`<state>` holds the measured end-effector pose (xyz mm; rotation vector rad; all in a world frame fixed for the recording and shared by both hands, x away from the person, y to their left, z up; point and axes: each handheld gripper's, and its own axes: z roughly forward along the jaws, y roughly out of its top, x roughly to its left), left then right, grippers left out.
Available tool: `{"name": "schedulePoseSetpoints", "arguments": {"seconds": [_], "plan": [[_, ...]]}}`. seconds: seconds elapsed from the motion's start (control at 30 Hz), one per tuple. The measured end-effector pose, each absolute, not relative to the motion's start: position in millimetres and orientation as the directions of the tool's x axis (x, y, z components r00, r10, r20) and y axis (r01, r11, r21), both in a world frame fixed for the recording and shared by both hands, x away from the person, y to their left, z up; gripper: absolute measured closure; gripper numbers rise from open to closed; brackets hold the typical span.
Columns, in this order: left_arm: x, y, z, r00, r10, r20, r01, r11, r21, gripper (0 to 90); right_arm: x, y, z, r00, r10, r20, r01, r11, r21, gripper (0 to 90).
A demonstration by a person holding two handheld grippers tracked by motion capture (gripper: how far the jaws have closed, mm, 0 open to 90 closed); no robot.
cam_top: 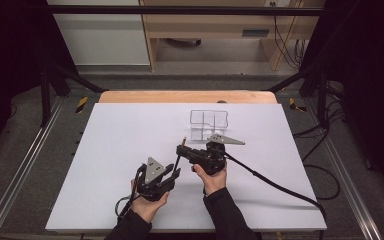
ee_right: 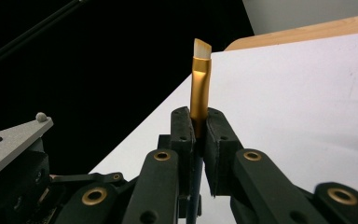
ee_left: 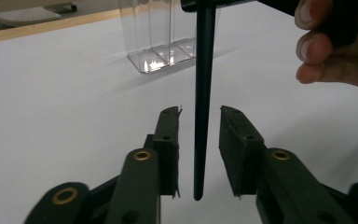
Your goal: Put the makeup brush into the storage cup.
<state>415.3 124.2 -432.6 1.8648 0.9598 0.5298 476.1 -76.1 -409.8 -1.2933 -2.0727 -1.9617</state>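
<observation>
A thin brush (ee_right: 200, 86) with a gold ferrule, a pale angled tip and a dark handle is clamped in my right gripper (ee_right: 198, 114), which is shut on it just below the ferrule. In the high view the right gripper (cam_top: 180, 149) points left over the white table, and the brush (cam_top: 179, 156) hangs down from it towards my left gripper (cam_top: 175, 171). The left gripper (ee_left: 198, 112) stands open. The dark handle (ee_left: 201, 102) runs down between its jaws without touching either pad, and its end hangs free.
A clear plastic compartment box (cam_top: 209, 124) stands upright behind the grippers, and it shows again as the clear box (ee_left: 161, 42) in the left gripper view. The white table sheet (cam_top: 130, 135) spreads to the left. A wooden edge (cam_top: 130, 96) lies beyond.
</observation>
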Motion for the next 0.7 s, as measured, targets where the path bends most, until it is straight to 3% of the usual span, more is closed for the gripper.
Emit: {"name": "schedulePoseSetpoints", "arguments": {"seconds": [0.33, 0.7], "plan": [[415, 142, -427, 0.62, 0.784, -0.018, 0.363, -0.267, 0.893, 38.1, 479, -84, -401, -0.677, 0.582, 0.451, 0.501, -0.085, 0.861, 83.4], [421, 169, -425, 0.616, 0.787, 0.004, 0.351, -0.279, 0.894, 20.3, 481, -92, -392, -0.688, 0.607, 0.397, 0.463, -0.054, 0.885, 83.4]]}}
